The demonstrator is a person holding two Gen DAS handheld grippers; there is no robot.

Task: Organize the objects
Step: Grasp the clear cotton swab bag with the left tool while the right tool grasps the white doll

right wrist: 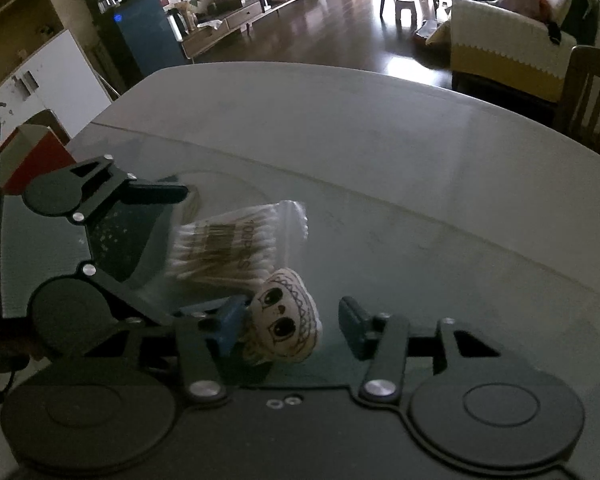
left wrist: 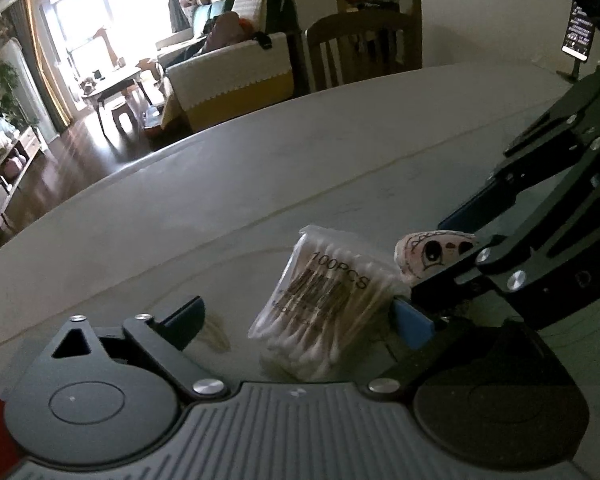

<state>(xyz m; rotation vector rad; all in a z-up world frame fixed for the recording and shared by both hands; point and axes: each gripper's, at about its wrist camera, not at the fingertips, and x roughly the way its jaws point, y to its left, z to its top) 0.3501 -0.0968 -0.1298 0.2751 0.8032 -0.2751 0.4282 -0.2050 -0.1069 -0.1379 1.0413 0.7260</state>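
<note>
A clear bag of cotton swabs [left wrist: 324, 300] marked 100PCS stands tilted on the table between the fingers of my left gripper [left wrist: 300, 318]. It leans on the right blue pad and a gap shows at the left finger, so this gripper is open. A small cloth doll head [right wrist: 286, 320] with big eyes sits between the fingers of my right gripper [right wrist: 294, 322]. The doll touches the left blue pad, clear of the right one, and this gripper is open too. The two grippers meet at an angle, the doll [left wrist: 432, 254] just right of the bag [right wrist: 236, 244].
The grey table [right wrist: 380, 140] carries a glass top. A red and white box [right wrist: 32, 156] stands at its left edge, and a phone on a stand [left wrist: 578, 32] at the far right. Wooden chairs [left wrist: 360, 48] [right wrist: 592, 96] stand beyond the far edge.
</note>
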